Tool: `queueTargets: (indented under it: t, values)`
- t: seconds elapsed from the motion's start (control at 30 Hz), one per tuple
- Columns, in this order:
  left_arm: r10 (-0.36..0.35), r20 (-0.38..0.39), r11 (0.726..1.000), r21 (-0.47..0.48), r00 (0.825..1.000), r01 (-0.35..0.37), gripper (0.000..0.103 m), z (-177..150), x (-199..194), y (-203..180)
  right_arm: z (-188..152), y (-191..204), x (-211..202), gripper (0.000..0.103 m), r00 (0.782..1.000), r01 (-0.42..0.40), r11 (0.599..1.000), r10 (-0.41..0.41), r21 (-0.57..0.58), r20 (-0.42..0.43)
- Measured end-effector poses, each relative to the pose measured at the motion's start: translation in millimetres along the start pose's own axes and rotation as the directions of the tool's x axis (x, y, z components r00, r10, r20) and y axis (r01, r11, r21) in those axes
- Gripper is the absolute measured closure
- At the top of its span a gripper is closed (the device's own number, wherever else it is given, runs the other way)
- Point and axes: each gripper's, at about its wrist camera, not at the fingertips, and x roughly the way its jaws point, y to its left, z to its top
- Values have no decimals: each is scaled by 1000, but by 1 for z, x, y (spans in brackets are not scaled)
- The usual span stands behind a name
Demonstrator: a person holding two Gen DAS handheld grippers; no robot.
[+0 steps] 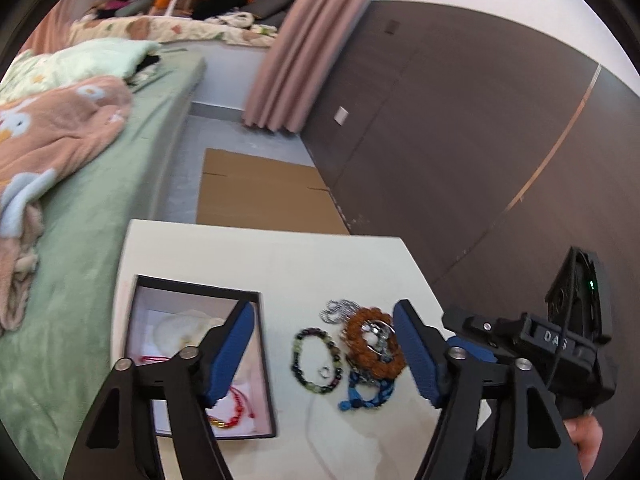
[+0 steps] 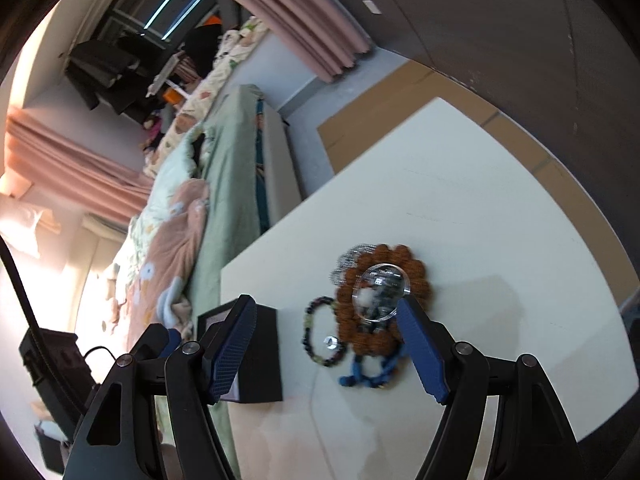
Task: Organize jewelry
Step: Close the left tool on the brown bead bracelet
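Jewelry lies in a pile on the white table (image 1: pixel 280 264): a brown bead bracelet (image 1: pixel 360 354) with a clear round piece (image 2: pixel 380 294) on top, a dark multicolour bead bracelet (image 1: pixel 316 360), a blue bracelet (image 1: pixel 366 394), a silver chain (image 1: pixel 340 310) and a small ring (image 1: pixel 324 372). A black box (image 1: pixel 264 360) at the left holds a red string bracelet (image 1: pixel 236 412). My left gripper (image 1: pixel 324 356) is open above the pile. My right gripper (image 2: pixel 326 350) is open, also above the pile (image 2: pixel 380 308); its body shows in the left wrist view (image 1: pixel 560 344).
A bed with green sheet (image 1: pixel 100 220) and a pink blanket (image 1: pixel 48 140) lies left of the table. Flat cardboard (image 1: pixel 264 196) lies on the floor beyond the table. A dark wood wall (image 1: pixel 460 140) runs along the right, with a pink curtain (image 1: pixel 296 48).
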Motion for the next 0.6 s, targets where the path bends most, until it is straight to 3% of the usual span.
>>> queueTargets:
  t: [0.33,0.6]
  values:
    - [-31,-94,998,50,995,35,44,-16,41,-33,2,-30,-9,30,998,47,997,-45,66,-32]
    - [3,-168,996,86,986,12,45,-31,73,-50,5,-40,-22,30,998,60,996,-58,72,-33]
